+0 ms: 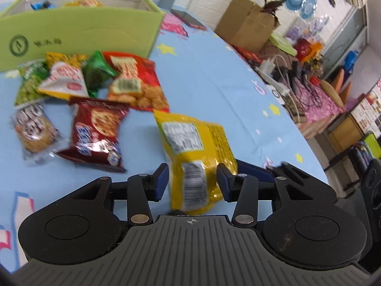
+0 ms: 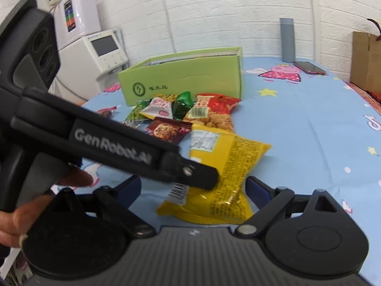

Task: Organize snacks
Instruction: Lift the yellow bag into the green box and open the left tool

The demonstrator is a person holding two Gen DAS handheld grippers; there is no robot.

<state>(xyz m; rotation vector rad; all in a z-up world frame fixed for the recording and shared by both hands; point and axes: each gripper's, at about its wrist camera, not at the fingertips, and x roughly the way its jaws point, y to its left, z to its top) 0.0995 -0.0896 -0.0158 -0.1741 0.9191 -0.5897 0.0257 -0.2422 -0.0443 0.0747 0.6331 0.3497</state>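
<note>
On the blue cartoon-print tablecloth [image 1: 214, 76], my left gripper [image 1: 193, 181] has its pads partly parted around the crinkled yellow foil snack packet [image 1: 190, 147], not visibly pressing it. My right gripper [image 2: 193, 190] stands wide around the same packet. The packet's print is blurred; the left gripper's arm hides one edge.

A cluttered home room: cartoon tablecloth [image 1: 214, 83], water dispenser [image 2: 95, 50], cardboard box [image 1: 247, 23].

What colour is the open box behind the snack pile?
Light green box with a dark green round logo; clearest in the right wrist view.
</note>
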